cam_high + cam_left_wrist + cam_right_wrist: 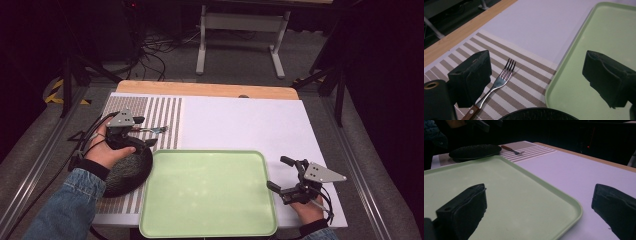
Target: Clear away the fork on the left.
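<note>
A metal fork [502, 78] with a reddish-brown handle lies on the striped placemat [524, 72], tines pointing away. My left gripper [537, 75] hovers open just above it, and the fork lies close to the left jaw. In the high view, the left gripper [144, 132] is over the far rim of a black plate [127, 172], with the fork [154, 129] just beyond it. The pale green tray [207, 192] holds nothing. My right gripper [279, 173] stands open at the tray's right edge; the right gripper [536, 210] straddles the tray's [511, 192] corner.
A white mat [245, 120] covers the table beyond and to the right of the tray. The wooden table edge [205, 89] runs along the far side. The black plate [474, 151] and fork [511, 149] lie far off in the right gripper view.
</note>
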Demonstrator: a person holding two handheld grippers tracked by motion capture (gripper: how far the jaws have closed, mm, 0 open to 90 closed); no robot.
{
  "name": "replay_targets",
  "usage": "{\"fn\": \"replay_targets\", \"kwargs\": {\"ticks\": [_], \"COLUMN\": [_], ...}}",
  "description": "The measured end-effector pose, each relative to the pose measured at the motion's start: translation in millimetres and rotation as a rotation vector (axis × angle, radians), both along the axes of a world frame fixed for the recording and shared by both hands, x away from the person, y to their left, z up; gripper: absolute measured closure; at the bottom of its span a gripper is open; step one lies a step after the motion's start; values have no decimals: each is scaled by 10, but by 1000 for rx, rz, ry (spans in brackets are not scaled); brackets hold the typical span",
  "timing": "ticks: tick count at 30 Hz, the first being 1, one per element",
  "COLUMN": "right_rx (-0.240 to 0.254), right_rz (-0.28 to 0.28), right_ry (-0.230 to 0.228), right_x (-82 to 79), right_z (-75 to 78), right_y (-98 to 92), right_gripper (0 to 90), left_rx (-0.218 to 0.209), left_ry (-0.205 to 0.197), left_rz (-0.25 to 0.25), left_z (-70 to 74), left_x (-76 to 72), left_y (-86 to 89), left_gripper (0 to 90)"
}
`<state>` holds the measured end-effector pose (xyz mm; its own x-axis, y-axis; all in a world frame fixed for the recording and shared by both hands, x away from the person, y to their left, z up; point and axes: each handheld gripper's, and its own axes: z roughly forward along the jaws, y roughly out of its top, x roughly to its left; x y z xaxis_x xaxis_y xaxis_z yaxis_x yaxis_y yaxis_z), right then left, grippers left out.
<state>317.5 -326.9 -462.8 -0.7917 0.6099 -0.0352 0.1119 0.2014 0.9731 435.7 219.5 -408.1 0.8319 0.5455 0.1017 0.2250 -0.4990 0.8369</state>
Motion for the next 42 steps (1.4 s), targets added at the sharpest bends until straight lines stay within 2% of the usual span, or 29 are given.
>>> {"fn": "replay_targets", "kwargs": {"ticks": [7, 9, 11, 15, 17, 18, 19, 20, 25, 28, 35, 39, 42], "right_rx": [-10, -7, -7, -10, -9, -9, -7, -7, -6, -1, 4, 5, 5], "right_rz": [9, 14, 19, 18, 18, 17, 18, 18, 25, 28, 38, 42, 42], "right_ry": [-7, -2, 4, 2, 2, 2, 2, 2, 11, 13, 23, 29, 29], "right_x": [-4, -1, 4, 2, 2, 1, 2, 2, 4, 4, 6, 7, 5], "right_z": [0, -2, -5, -4, -3, -2, -3, -3, -6, -6, -9, -11, -11], "right_y": [20, 19, 20, 21, 18, 16, 16, 15, 15, 13, 12, 17, 17], "right_gripper": [6, 6, 6, 6, 6, 6, 6, 6, 6, 6, 6, 6, 7], "left_rx": [18, 49, 105, 104, 118, 140, 140, 165, 159, 161, 129, 171, 191], "left_ry": [5, 3, -19, -19, -16, -10, -10, -1, 29, 41, 78, 66, 75], "left_rz": [39, 53, 80, 83, 81, 72, 72, 62, 38, 45, 58, 68, 84], "left_z": [14, 14, 22, 23, 17, 3, 3, -11, -60, -89, -129, -157, -189], "left_x": [154, 183, 216, 306, 335, 377, 377, 414, 484, 524, 571, 604, 641], "left_y": [25, 25, 31, 75, 86, 92, 92, 97, 109, 115, 110, 95, 99], "left_gripper": [95, 95, 84, 81, 81, 83, 87, 89, 88, 77, 70, 88, 98]}}
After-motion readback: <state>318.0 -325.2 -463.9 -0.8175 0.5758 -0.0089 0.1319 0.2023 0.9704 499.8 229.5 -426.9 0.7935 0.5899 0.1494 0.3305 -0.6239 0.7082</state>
